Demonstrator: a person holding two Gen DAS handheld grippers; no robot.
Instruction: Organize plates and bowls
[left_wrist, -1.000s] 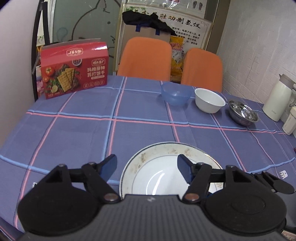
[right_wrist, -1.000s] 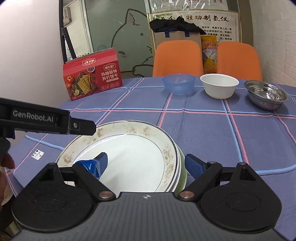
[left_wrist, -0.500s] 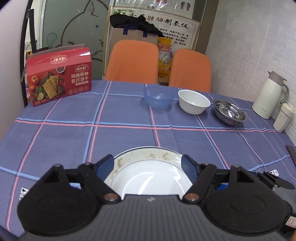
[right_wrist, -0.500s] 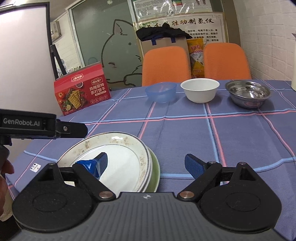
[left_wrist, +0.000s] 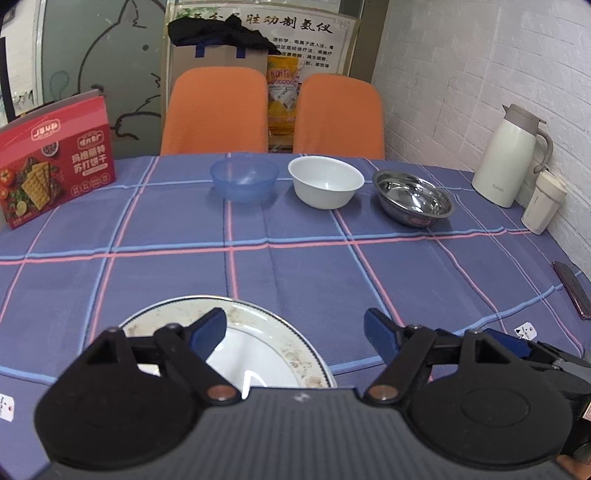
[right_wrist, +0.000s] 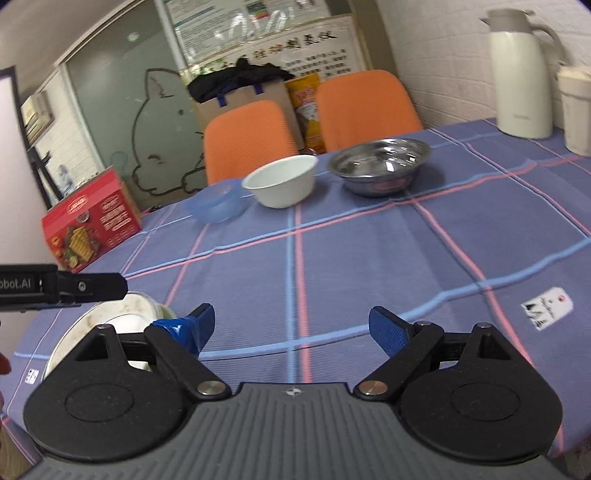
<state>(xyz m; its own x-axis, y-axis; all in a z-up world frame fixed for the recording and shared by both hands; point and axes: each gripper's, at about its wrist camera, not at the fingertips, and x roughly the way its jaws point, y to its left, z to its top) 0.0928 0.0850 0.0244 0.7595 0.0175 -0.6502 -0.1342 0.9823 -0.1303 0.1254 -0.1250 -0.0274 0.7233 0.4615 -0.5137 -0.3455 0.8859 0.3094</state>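
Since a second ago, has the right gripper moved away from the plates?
Yes. The right gripper has shifted rightward: the stack of plates, earlier between its fingers, now lies left of them, while the steel bowl sits nearer the view's center.

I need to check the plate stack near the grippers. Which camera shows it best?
The left wrist view: the plate stack lies just ahead, its speckled rim and white centre visible. The right wrist view shows only an edge at lower left, partly hidden by the left gripper.
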